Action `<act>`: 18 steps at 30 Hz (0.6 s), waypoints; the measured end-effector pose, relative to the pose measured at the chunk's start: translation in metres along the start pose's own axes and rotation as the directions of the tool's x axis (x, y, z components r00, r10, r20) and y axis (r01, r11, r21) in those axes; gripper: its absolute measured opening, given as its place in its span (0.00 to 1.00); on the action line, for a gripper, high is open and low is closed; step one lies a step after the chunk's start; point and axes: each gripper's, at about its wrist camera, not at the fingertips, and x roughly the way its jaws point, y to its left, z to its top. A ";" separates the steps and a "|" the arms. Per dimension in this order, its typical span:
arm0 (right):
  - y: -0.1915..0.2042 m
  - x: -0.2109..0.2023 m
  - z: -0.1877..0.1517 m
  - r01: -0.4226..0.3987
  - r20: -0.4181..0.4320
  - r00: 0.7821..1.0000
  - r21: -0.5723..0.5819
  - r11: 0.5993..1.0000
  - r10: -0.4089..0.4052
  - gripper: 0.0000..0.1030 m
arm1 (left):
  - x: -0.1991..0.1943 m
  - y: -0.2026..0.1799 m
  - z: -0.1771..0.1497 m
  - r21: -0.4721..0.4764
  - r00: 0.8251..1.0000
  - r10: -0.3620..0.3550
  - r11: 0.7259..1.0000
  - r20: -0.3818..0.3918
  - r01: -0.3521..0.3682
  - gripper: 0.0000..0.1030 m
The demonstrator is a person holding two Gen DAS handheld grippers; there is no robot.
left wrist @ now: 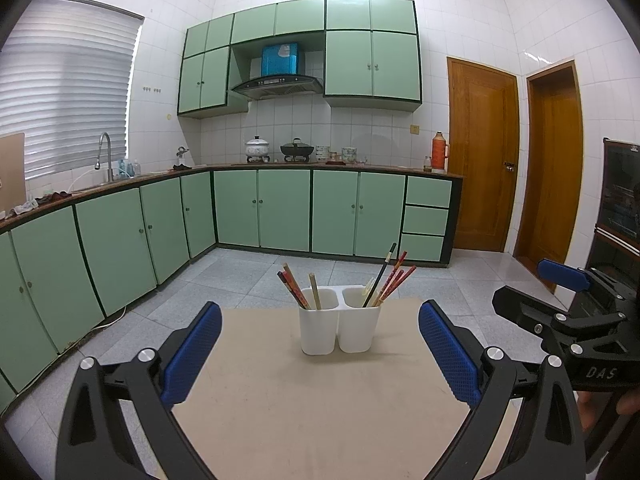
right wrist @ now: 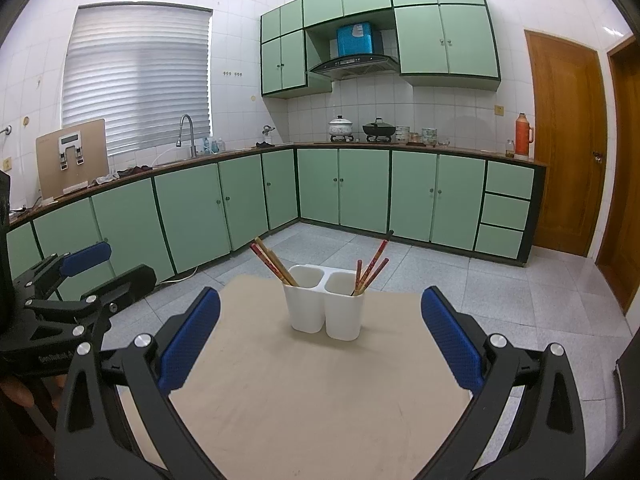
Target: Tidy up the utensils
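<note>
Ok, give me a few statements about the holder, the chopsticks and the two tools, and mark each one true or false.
1. The white two-cup holder stands upright on the beige table. True.
2. Both cups hold chopsticks. True: a left bunch and a right bunch.
3. The left tool is shut on a chopstick. False: it is open and holds nothing.
4. The right tool is open. True.
5. Several chopsticks lie flat on the table. False: all that show stand in the cups.
6. The black chopstick is in the left cup. False: it is in the right cup.
</note>
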 end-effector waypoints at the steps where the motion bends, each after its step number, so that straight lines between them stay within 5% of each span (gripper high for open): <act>1: 0.000 0.000 0.000 -0.001 0.001 1.000 0.001 1.000 0.001 0.95 | -0.001 0.001 0.001 0.000 1.000 0.000 1.000 0.001 0.000 0.94; 18: 0.001 -0.001 0.001 0.000 0.003 1.000 -0.005 1.000 0.000 0.95 | -0.001 0.000 0.001 0.001 1.000 0.001 1.000 0.002 -0.001 0.94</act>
